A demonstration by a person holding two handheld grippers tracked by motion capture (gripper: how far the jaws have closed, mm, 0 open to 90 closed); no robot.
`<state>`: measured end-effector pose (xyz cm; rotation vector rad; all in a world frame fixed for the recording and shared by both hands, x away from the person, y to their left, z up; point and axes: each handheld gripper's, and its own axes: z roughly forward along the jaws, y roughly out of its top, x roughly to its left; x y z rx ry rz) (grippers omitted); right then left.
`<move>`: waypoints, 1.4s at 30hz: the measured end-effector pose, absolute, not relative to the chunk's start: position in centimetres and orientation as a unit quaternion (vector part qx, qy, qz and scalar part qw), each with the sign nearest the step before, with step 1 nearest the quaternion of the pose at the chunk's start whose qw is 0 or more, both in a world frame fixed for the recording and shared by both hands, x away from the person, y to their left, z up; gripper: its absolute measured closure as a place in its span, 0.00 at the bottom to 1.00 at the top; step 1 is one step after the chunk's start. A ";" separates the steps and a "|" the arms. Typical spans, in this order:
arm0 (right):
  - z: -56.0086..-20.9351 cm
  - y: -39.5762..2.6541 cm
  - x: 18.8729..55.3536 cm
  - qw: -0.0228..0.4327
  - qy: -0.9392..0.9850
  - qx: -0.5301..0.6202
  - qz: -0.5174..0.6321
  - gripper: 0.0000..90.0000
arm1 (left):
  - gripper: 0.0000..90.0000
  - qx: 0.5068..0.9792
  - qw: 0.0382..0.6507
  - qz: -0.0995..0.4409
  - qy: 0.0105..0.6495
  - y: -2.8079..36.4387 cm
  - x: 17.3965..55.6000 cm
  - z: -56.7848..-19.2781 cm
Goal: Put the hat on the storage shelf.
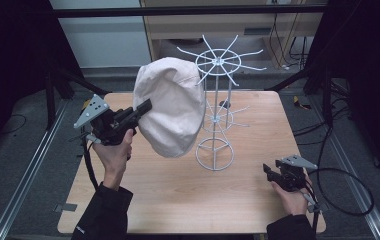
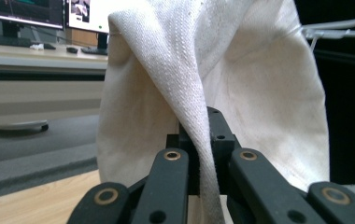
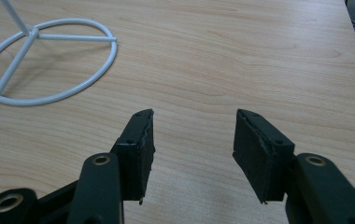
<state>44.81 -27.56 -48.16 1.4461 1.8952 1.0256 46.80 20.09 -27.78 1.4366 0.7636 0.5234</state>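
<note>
Pale wood grain covers the table [image 1: 178, 200], which stands on grey carpet between metal rails, with dark frames to either side and a desk with monitors seen far off in the left gripper view. Near the table's middle a white wire rack [image 1: 216, 112] rises from a ring base [image 3: 49, 60], its top spokes fanning outward. A cream cloth hat [image 1: 170, 107] hangs against the rack's left side, above the tabletop; whether it is hooked on a spoke I cannot tell from the high view. The left gripper [image 1: 145, 107] is held level, its jaws clamped tight on a fold of the hat's fabric [image 2: 203, 135], which runs up between them. The right gripper [image 3: 193, 144] rests low by the table's right front corner, jaws spread wide over bare wood, holding nothing.
</note>
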 end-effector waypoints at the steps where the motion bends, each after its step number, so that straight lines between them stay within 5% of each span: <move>1: -48.2 -27.6 44.8 0.270 0.703 0.537 0.380 0.53 | 0.97 0.637 0.654 0.230 0.338 20.1 46.8 -27.9; 32: -48.3 -27.6 44.8 0.271 0.704 0.535 0.380 0.53 | 0.90 0.685 0.602 0.215 0.349 18.0 47.6 -30.7; 42: -48.3 -27.6 44.8 0.269 0.703 0.537 0.381 0.52 | 0.67 0.680 0.599 0.232 0.353 18.9 47.1 -30.8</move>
